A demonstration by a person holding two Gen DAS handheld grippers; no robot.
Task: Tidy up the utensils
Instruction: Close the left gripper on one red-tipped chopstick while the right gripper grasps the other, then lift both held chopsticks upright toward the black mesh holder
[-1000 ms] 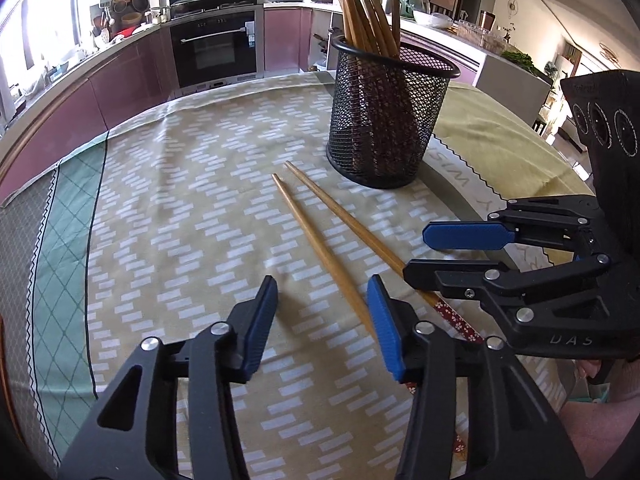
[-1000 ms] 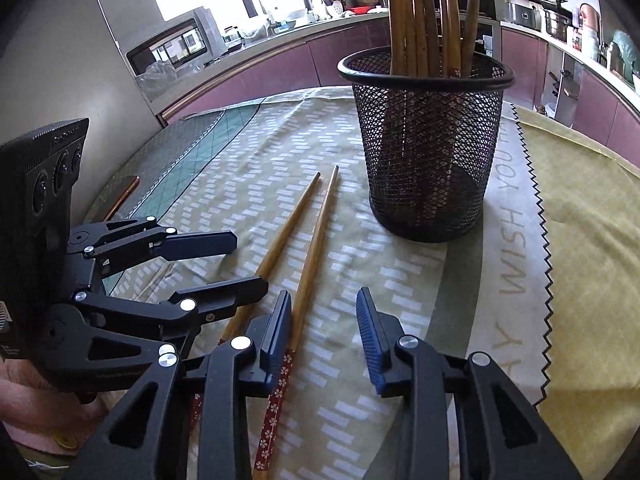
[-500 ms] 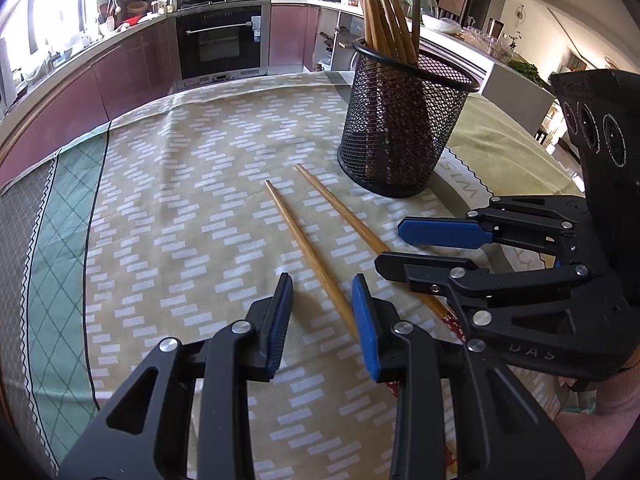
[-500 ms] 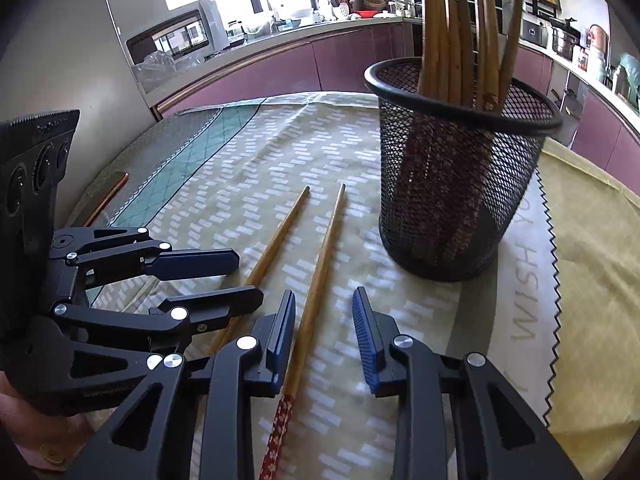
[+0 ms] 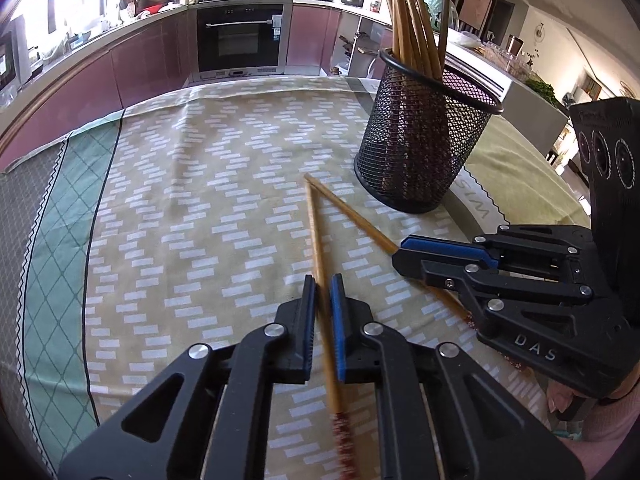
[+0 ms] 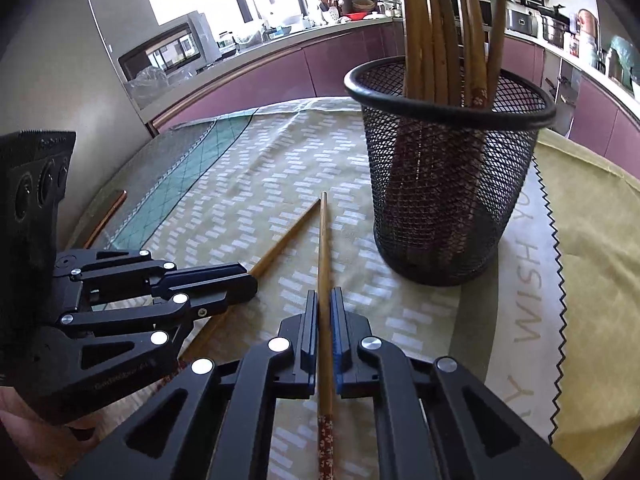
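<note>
**Table with patterned cloth: holder and two chopsticks on it**

Table (image 5: pixel 24 128) covered by tablecloth (image 5: pixel 192 208): beige with white dash pattern, green diamond band on one side, yellow-green zone with zigzag edge and lettering on the other. Black mesh holder (image 5: pixel 420 152) stands upright on the cloth, bamboo chopsticks (image 5: pixel 408 20) sticking out. Two loose chopsticks on the cloth beside holder: left chopstick (image 5: pixel 316 236) and right chopstick (image 5: pixel 356 218), far tips almost touching, spreading apart toward the cameras. Red patterned ends. Whether fully flat: cannot tell.

A: What can be read?
B: "DAS" on the right gripper (image 5: pixel 408 258), and "WISH", then "Y", on the tablecloth (image 6: pixel 524 320) beside the mesh cup (image 6: pixel 444 184).
</note>
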